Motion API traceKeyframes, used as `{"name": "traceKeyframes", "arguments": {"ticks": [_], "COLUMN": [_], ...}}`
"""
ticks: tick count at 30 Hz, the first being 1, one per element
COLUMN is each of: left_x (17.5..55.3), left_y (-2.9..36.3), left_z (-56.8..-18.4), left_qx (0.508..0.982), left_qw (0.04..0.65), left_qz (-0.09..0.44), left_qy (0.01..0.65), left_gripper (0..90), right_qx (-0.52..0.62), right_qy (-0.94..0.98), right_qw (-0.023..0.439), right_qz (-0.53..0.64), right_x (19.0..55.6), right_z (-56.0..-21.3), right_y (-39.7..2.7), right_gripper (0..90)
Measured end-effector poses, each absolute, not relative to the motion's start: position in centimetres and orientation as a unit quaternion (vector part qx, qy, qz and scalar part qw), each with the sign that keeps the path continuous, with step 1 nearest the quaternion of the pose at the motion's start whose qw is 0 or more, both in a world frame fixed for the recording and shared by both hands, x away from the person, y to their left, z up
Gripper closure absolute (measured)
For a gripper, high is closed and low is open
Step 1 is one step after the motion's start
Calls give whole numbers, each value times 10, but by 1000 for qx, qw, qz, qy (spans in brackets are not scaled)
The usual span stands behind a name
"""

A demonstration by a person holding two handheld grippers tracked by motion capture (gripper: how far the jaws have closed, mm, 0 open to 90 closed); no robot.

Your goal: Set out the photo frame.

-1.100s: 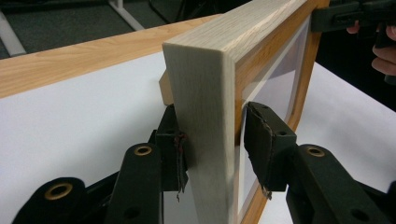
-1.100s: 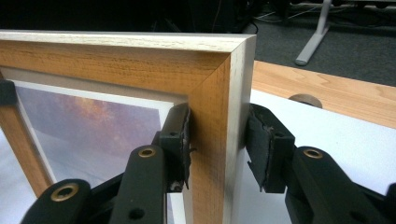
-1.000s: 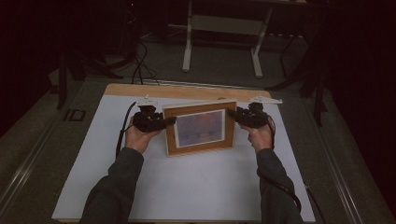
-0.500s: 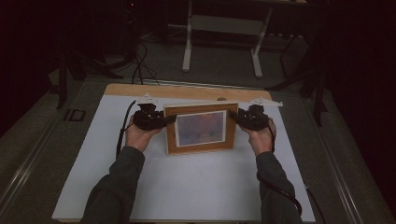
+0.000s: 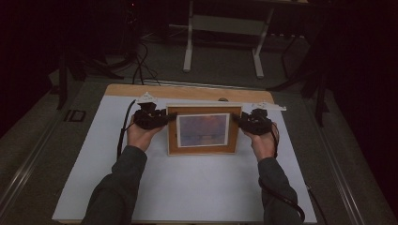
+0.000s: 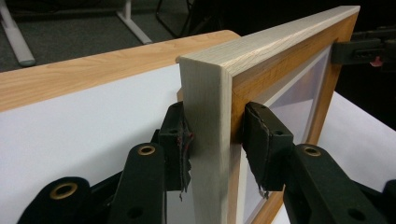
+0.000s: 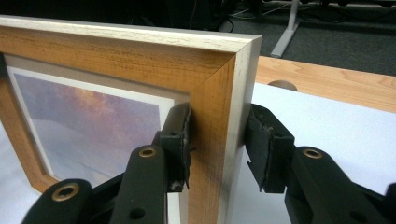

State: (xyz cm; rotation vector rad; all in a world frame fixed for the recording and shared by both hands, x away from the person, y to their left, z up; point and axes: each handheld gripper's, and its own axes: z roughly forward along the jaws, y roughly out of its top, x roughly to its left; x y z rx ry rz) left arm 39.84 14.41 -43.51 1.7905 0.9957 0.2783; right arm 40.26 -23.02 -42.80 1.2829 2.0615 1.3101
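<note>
**Framed picture held upright at both side rails**

Surface: a wooden counter with a light oak top, most of it covered by a white sheet; a strip of bare wood shows along the far edge. A small round hole in the wood sits just past the sheet's far edge, to the right.

Room: dim, with a grey floor. A white table stand with two legs stands beyond the counter, and black cables lie on the floor at far left.

Item: picture frame, wood, honey-coloured face with pale outer edges, holding a print of a purple-and-pink sky. It stands upright near the far middle of the sheet, its face turned toward the person.

Left gripper: its fingers are narrowed onto the frame's left rail, one pad on the back and one on the face.

Right gripper: its fingers clamp the right rail in the same way.

Change since a second earlier: the frame was tilted, its right side nearer the person; it now sits squarer to the counter's edges, and both hands hold the same rails.

Writing: no brand or label can be read.
</note>
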Motion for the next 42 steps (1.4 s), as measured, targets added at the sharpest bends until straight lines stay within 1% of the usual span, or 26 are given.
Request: {"name": "traceKeyframes", "arguments": {"ticks": [20, 32, 42], "left_x": [403, 402, 399], "left_y": [143, 144, 145], "left_z": [-435, -434, -433], "left_qx": [744, 744, 746], "left_qw": [514, 510, 507], "left_qz": [113, 112, 109], "left_qy": [413, 417, 417], "left_gripper": [627, 625, 630], "right_qx": [455, 453, 453], "right_qy": [738, 742, 743], "right_qw": [187, 180, 182], "right_qz": [462, 460, 458], "right_x": [394, 394, 393], "right_z": [-427, -427, -426], "right_y": [-234, -234, -232], "right_gripper": [614, 614, 613]}}
